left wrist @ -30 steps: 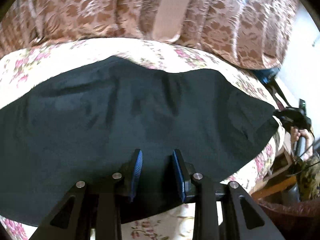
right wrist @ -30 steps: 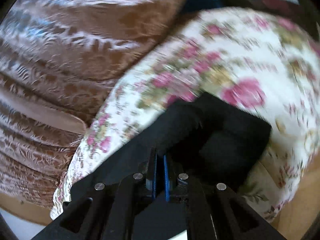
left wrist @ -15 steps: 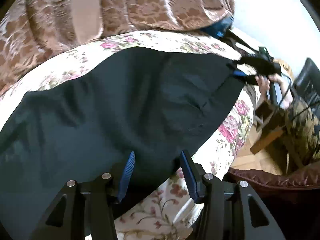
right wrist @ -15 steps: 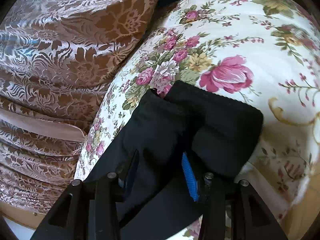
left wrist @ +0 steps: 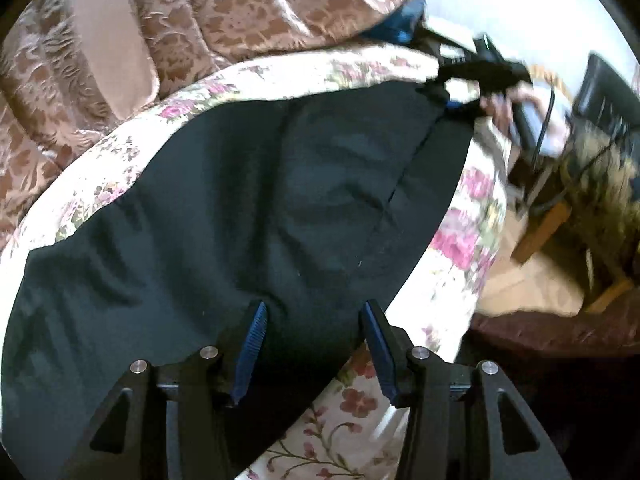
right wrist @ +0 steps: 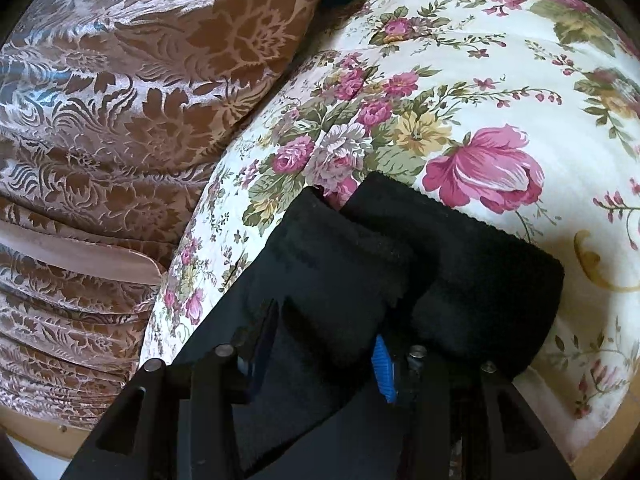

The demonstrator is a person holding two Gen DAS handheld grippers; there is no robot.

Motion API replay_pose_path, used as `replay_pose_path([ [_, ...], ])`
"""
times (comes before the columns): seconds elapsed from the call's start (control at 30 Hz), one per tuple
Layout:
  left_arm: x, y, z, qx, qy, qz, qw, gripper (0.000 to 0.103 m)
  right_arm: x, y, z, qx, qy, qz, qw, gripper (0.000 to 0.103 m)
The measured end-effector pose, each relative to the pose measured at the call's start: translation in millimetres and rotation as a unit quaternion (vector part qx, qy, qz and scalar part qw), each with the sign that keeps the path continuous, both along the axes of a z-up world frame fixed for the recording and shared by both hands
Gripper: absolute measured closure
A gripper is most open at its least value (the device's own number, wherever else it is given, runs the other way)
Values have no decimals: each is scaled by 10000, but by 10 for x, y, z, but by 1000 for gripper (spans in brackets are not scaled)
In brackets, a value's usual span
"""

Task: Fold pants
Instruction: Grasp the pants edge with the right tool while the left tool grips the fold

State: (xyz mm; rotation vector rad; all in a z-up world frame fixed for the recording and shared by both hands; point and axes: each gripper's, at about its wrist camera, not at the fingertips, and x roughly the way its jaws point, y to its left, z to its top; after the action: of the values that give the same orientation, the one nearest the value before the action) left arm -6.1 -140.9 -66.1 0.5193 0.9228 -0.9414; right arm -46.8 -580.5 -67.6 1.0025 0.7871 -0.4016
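The black pants (left wrist: pixel 248 208) lie spread across the floral cushion (left wrist: pixel 472 216). My left gripper (left wrist: pixel 314 344) is open, its blue-padded fingers straddling the near edge of the pants with cloth between them. In the left wrist view my right gripper (left wrist: pixel 460 80) sits at the far right end of the pants, held by a hand. In the right wrist view my right gripper (right wrist: pixel 324 344) is open, and the bunched pants end (right wrist: pixel 400 272) lies between and beyond its fingers on the floral cushion (right wrist: pixel 480 100).
A brown patterned sofa back (left wrist: pixel 200 20) rises behind the cushion; it also shows in the right wrist view (right wrist: pixel 140 100). A wooden table leg (left wrist: pixel 540 232) and a dark chair (left wrist: pixel 608 92) stand at the right, past the cushion's edge.
My right gripper has opened, letting go of the pants end, which now rests on the cushion. My left gripper has opened wider and swung toward the right end of the pants.
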Motion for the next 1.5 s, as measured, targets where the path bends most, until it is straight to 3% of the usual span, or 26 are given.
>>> replay_pose_path([
  [0.03, -9, -27, -39, 129, -48, -51, 9999, 56, 9, -2, -3, -9, 19, -2, 10000, 72],
  [0.07, -21, -48, -71, 204, -106, -95, 9997, 66, 24, -12, -6, -21, 46, 0, 10000, 85],
  [0.1, -27, -44, -87, 209, -217, -113, 9995, 70, 33, -16, -3, -25, 47, 15, 10000, 90],
  [0.17, 14, -3, -85, 117, -181, -5, 9998, 88, 55, -12, 46, -137, 81, 26, 9999, 95],
  [0.23, 107, 89, -39, -126, -19, 229, 9997, 95, 70, 2, 114, -223, 58, 71, 9997, 95],
  [0.4, 277, 332, 147, -817, 456, 598, 9938, 96, 71, 55, 430, -530, -144, 223, 9982, 96],
  [0.5, 325, 466, 312, -1393, 803, 596, 9852, 97, 21, 62, 656, -768, -255, 320, 9962, 96],
  [0.6, 295, 527, 394, -1600, 900, 449, 9820, 97, -93, 29, 752, -861, -280, 363, 9952, 96],
  [0.67, 262, 522, 357, -1579, 1000, 370, 9817, 97, -175, -10, 703, -853, -135, 392, 9955, 96],
  [0.83, 178, 456, 158, -1363, 1216, 187, 9830, 97, -421, -162, 220, -443, 443, 147, 9979, 96],
  [0.97, 176, 416, 31, -1237, 1347, 233, 9829, 96, -549, -235, -7, -80, 292, -39, 9995, 96],
  [1.1, 192, 430, -33, -1309, 1506, 373, 9792, 95, -572, -280, 19, 64, 131, -109, 9998, 88],
  [1.2, 186, 443, -40, -1376, 1558, 381, 9774, 95, -569, -303, 87, -18, 120, -163, 9998, 87],
  [1.27, 173, 452, -33, -1410, 1565, 346, 9769, 95, -573, -297, 128, -183, 257, -257, 9992, 94],
  [1.4, 172, 491, -17, -1490, 1591, 360, 9753, 95, -587, -188, 175, -653, 462, -286, 9964, 96],
  [1.5, 200, 504, -43, -1490, 1704, 455, 9730, 82, -630, -276, 20, -451, 470, -440, 9969, 95],
])
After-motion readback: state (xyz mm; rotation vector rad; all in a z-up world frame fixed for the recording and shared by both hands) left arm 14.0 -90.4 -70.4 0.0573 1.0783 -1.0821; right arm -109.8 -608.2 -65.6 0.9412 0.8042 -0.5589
